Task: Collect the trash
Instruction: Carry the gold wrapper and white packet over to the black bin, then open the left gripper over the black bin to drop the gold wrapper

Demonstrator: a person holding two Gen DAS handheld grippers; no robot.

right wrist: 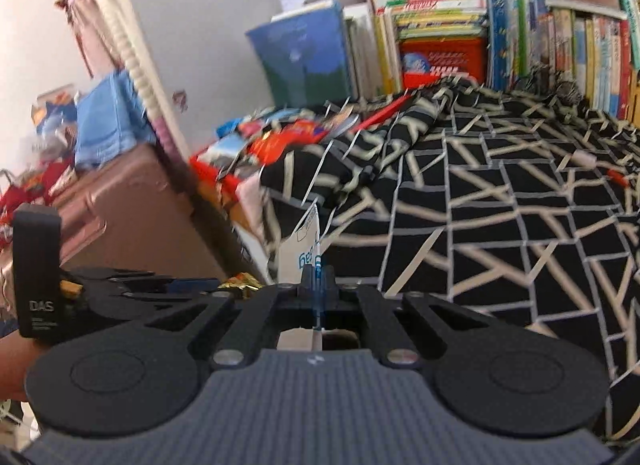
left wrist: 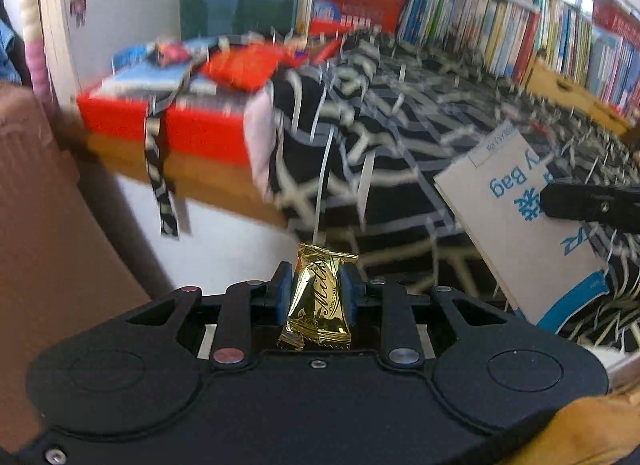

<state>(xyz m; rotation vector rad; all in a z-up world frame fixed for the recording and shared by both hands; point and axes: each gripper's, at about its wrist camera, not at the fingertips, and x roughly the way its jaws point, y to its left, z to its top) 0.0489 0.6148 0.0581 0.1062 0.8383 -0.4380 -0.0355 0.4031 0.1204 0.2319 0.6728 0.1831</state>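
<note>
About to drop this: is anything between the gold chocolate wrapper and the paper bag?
Nothing visible lies between the gold chocolate wrapper in the left gripper and the paper bag, which the right gripper pinches.

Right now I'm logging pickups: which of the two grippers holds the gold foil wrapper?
The left gripper clamps the gold foil chocolate wrapper; the right gripper pinches a white paper bag.

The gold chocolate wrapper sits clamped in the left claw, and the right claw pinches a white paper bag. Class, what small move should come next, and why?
Probably carry the gold chocolate wrapper across to the white paper bag and release it inside. The left claw already grips the wrapper, and the right claw is shut on the bag's edge. Whether the bag's mouth is open cannot be seen.
</note>
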